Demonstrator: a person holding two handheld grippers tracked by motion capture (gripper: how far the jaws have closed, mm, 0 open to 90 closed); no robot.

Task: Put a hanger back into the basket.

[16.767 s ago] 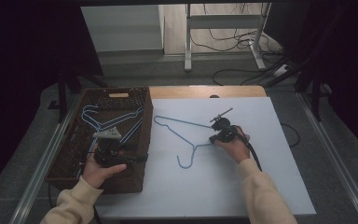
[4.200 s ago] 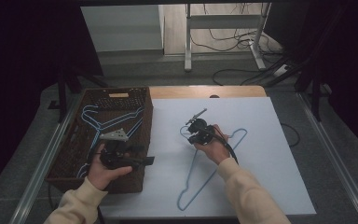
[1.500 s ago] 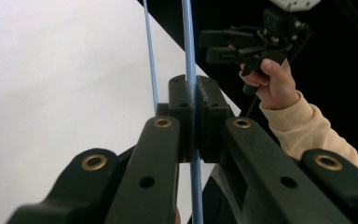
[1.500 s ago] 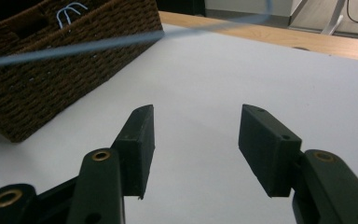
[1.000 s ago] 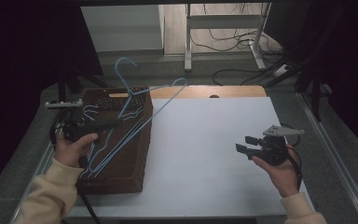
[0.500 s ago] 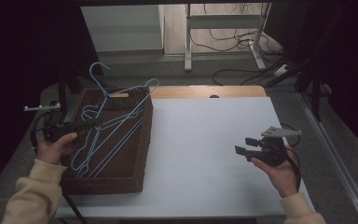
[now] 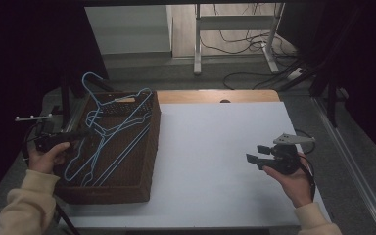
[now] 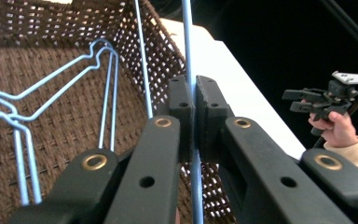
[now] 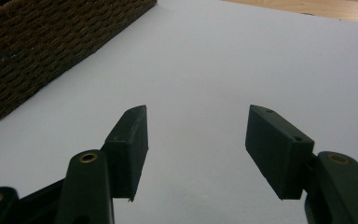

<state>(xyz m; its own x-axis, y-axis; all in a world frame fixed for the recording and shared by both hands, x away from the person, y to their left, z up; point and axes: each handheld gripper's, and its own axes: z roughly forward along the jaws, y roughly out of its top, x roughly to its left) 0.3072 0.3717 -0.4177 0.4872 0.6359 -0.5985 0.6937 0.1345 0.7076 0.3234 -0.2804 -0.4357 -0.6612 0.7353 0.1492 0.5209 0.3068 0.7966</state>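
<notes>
Since half a second ago the left tongs (image 7: 81, 133), clamped on a thin blue wire hanger (image 7: 108, 128), have sunk toward the brown woven basket (image 7: 142, 166). It tilts across the basket, hook up and away over the far rim. Hangers lying inside could snag it. Right tongs (image 7: 254, 153) have just been opening, empty, above the white desk (image 7: 205, 147).

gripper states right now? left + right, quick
Left gripper: shut on the blue wire hanger, over the wicker basket.
Right gripper: open, jaws just widened, nothing between them, above the white tabletop.
</notes>
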